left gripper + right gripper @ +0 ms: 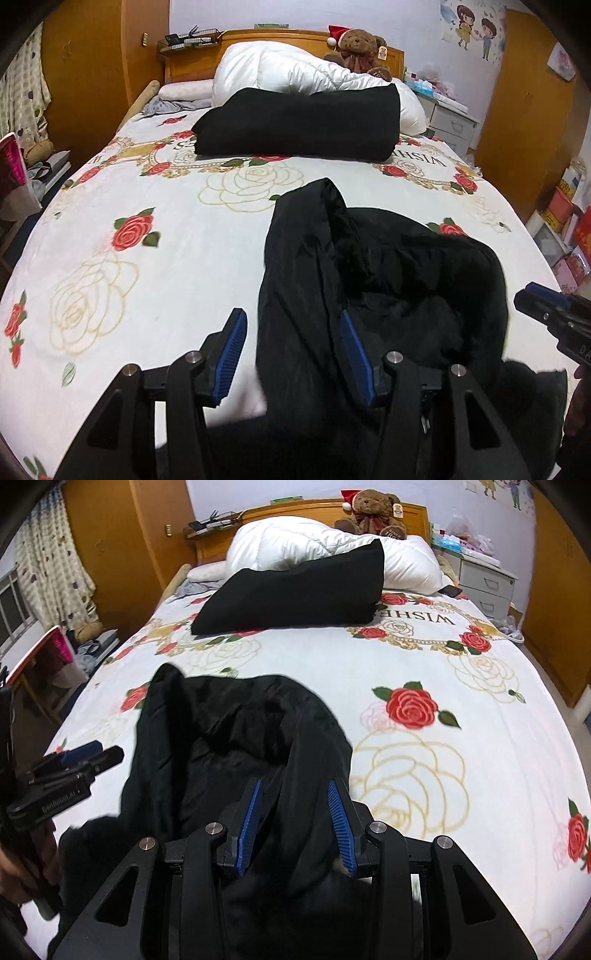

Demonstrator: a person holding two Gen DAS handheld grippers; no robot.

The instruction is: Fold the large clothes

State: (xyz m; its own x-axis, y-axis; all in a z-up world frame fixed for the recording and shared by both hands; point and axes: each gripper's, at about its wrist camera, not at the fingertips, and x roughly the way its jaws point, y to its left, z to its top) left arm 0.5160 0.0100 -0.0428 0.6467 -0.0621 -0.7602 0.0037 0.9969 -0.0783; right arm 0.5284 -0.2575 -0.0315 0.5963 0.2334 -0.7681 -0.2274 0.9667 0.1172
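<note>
The black garment (369,280) lies bunched on the near part of the bed (155,266). The left hand-held gripper (291,354) stands half open, cloth between its pads; whether the right hand-held gripper (295,823), likewise half open around cloth, is gripping it, I cannot tell.

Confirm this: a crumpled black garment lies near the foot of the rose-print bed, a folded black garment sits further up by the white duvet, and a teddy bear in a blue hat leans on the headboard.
One detail is off: the teddy bear wears a red Santa hat, not a blue one, as the right wrist view shows. The crumpled black garment, the folded black garment, the white duvet and the headboard are as you said.
</note>
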